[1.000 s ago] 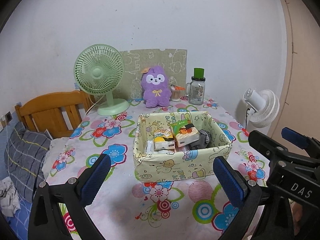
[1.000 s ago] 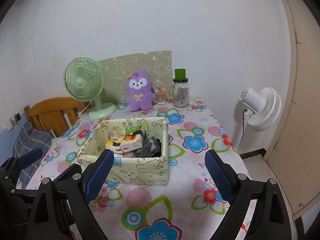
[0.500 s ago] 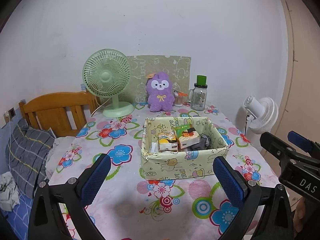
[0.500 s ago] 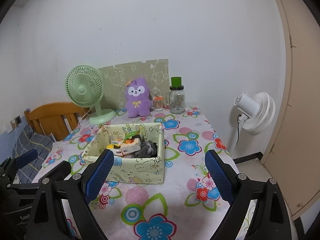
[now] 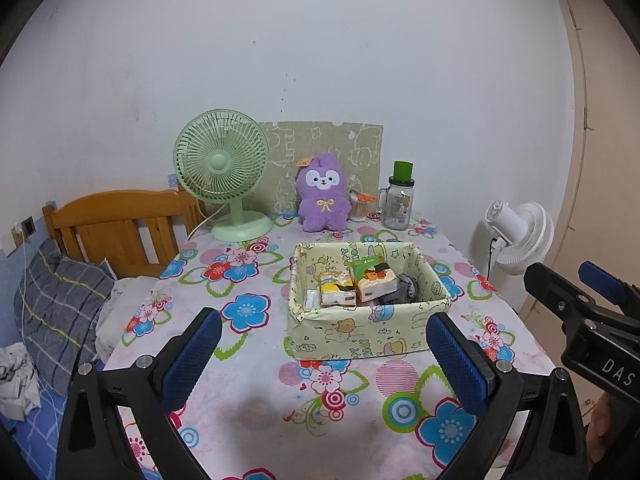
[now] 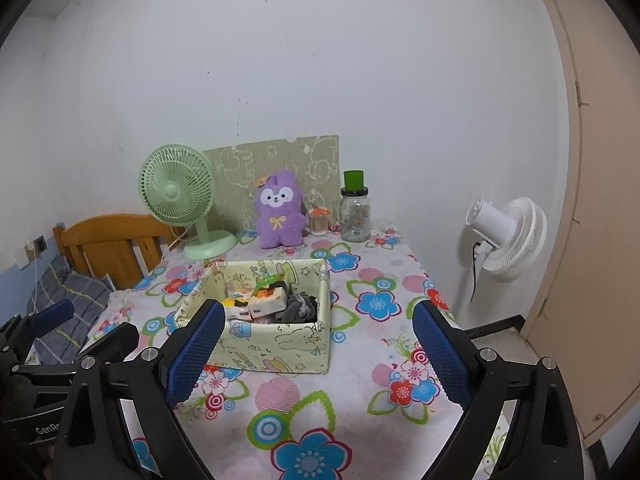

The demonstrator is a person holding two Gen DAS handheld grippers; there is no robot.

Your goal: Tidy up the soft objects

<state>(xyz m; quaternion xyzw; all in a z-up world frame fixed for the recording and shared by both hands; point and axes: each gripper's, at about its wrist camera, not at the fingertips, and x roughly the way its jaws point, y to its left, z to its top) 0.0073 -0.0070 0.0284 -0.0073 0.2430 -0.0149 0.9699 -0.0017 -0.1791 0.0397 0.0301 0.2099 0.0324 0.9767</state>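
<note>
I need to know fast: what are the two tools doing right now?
Left tool: open, holding nothing.
Right tool: open, holding nothing.

The left gripper (image 5: 322,354) is spread wide and empty above the floral surface (image 5: 256,392). Ahead stands a fabric box (image 5: 360,332) containing tissue packs (image 5: 338,288) and grey socks (image 5: 404,286). A purple plush toy (image 5: 323,196) stands behind, beside a green fan (image 5: 222,160).

floral table (image 5: 256,392) w/ fabric box (image 5: 360,336), green fan (image 5: 224,176), purple plush (image 5: 322,200), jar (image 5: 398,204).
</note>
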